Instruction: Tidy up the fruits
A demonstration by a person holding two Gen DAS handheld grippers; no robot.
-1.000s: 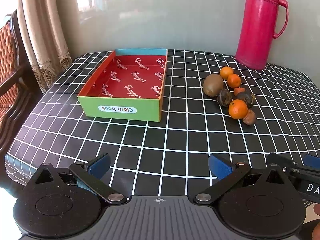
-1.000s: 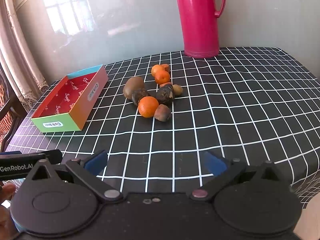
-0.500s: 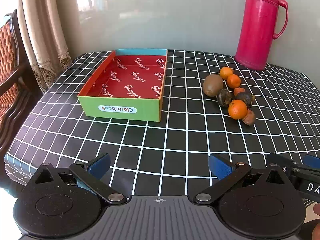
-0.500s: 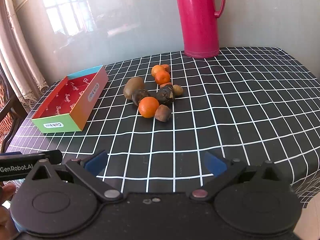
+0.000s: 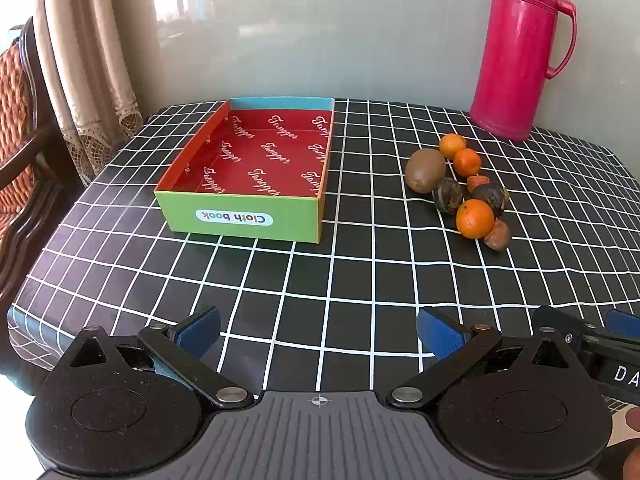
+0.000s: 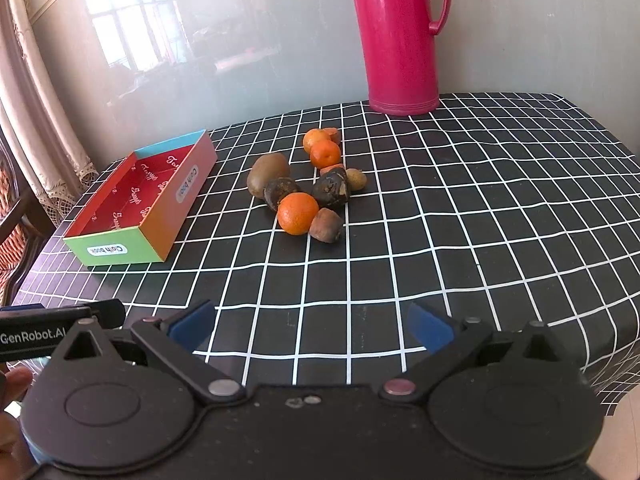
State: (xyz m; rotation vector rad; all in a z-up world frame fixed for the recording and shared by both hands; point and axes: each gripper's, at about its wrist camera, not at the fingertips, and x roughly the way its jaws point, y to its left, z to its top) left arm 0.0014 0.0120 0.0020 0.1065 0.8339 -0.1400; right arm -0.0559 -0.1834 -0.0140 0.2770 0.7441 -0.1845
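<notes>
While the fruits (image 6: 308, 188) are lying in a loose cluster near the middle of the desk (image 6: 480, 220), none is sitting in the box (image 5: 256, 168) yet, which is standing empty well apart to their left. The nearest orange (image 6: 298, 213) is touching a small brown fruit (image 6: 327, 225) on its right and a dark, wrinkled one (image 6: 282, 192) behind it; a kiwi (image 6: 267, 174) is resting at the left of the group and two smaller oranges (image 6: 322, 148) are sitting at the far end. These pieces are looking light and round, so they are likely to roll if nudged; the dark ones are looking shrivelled and perhaps soft, so a gentle squeeze across the widest part seems wisest. The near orange, being exposed at the front, is probably the easiest first pick. A pink flask (image 6: 398, 36) is standing behind the fruit by the wall. The left hand-held gripper (image 5: 318, 332) and the right hand-held gripper (image 6: 310, 328) are both hanging over the near edge with jaws spread wide, carrying nothing.
</notes>
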